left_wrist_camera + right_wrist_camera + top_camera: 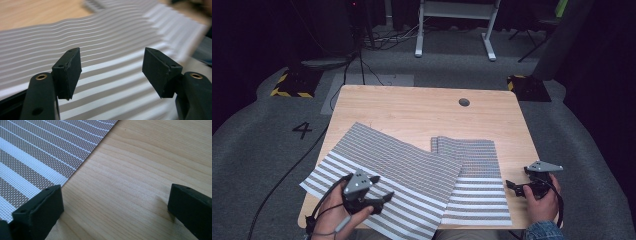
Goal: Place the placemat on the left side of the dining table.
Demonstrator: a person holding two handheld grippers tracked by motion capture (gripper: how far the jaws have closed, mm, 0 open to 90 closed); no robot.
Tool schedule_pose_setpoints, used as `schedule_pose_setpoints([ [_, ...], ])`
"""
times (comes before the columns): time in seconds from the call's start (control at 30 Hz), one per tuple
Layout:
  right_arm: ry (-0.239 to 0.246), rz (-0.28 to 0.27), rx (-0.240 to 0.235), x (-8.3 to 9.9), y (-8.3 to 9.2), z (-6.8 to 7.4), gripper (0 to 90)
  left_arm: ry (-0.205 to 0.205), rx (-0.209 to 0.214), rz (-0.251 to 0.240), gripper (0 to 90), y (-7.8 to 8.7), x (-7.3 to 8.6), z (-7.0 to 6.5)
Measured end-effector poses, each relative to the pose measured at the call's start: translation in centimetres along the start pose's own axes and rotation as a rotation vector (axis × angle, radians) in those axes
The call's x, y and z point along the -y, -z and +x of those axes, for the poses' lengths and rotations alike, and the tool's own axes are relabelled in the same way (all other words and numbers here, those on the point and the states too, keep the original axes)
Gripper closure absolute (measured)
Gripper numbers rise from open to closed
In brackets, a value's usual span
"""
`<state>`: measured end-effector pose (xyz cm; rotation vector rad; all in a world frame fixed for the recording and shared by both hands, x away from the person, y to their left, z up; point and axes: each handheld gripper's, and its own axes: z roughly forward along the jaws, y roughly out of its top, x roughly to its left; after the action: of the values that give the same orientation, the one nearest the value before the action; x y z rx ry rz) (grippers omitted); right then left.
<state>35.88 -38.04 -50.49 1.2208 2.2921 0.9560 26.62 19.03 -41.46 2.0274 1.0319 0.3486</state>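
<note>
Desk: a light wooden desk [412, 102] with rounded corners and a round cable hole [464, 102] near its far edge; it stands on grey carpet [257, 150].
Left placemat: a grey-and-white striped woven placemat [392, 165] lies at an angle on the near left part of the desk; its near left corner reaches the desk edge, and its right edge overlaps the second mat.
Right placemat: a second striped placemat [477, 170] lies square to the desk edge at near right, its left part tucked under the first mat; fine stripes at the far end, broad white bands at the near end.
Left gripper: the left gripper [377, 192] is held in the person's left hand [337, 210] above the near part of the angled mat. In the left gripper view the black fingers [68, 72] stand wide apart, released, with only striped weave [110, 57] between them.
Right gripper: the right gripper [512, 186] is held in the right hand [542, 205] at the near right of the desk, pointing left toward the right mat's edge. In the right gripper view its fingers [41, 207] are spread and grasp nothing; bare wood [130, 182] lies between them, and the left finger sits just beside the mat's edge [37, 157].
Surroundings: a white frame's legs [452, 30] and floor cables [357, 60] beyond the desk; a painted numeral 4 [302, 130] on the carpet at left.
</note>
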Motion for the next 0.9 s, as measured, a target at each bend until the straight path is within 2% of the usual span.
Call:
schedule_pose_setpoints([
  [0.07, 0.000, 0.000, 0.000, 0.0, 0.0, 0.0, 0.3, 0.072, -0.076, 0.029, 30.8, -0.2, 0.5, 1.5],
  [0.1, -0.001, 0.000, 0.000, 0.0, 0.0, 0.0, 0.3, 0.105, -0.128, 0.039, 30.2, -0.4, 0.9, 2.2],
  [0.17, 0.000, 0.000, 0.000, 0.0, 0.0, 0.0, 0.3, 0.155, -0.216, 0.073, 29.9, -0.7, 1.7, 3.8],
  [0.23, 0.000, 0.000, 0.000, 0.0, 0.0, 0.0, 0.3, 0.189, -0.268, 0.098, 29.3, -1.0, 2.3, 5.1],
  [0.3, 0.001, 0.000, 0.000, 0.0, 0.0, 0.0, 0.3, 0.240, -0.314, 0.129, 28.8, -1.3, 3.2, 6.5],
  [0.37, 0.000, 0.000, 0.000, 0.0, 0.0, 0.0, 0.3, 0.276, -0.347, 0.156, 28.2, -1.5, 3.9, 7.5],
  [0.4, 0.000, 0.000, 0.000, 0.0, 0.0, 0.0, 0.3, 0.301, -0.382, 0.185, 27.9, -1.8, 4.5, 8.2],
  [0.5, 0.002, -0.001, 0.001, 0.0, 0.0, 0.0, 0.3, 0.312, -0.447, 0.238, 25.4, -2.1, 5.1, 8.9],
  [0.67, 0.001, -0.001, 0.002, 0.0, 0.0, 0.0, 0.4, 0.366, -0.443, 0.266, 24.0, -2.5, 5.8, 9.8],
  [0.9, 0.002, -0.001, 0.003, 0.0, 0.0, 0.0, 0.4, 0.364, -0.433, 0.247, 23.4, -2.7, 5.8, 9.9],
])
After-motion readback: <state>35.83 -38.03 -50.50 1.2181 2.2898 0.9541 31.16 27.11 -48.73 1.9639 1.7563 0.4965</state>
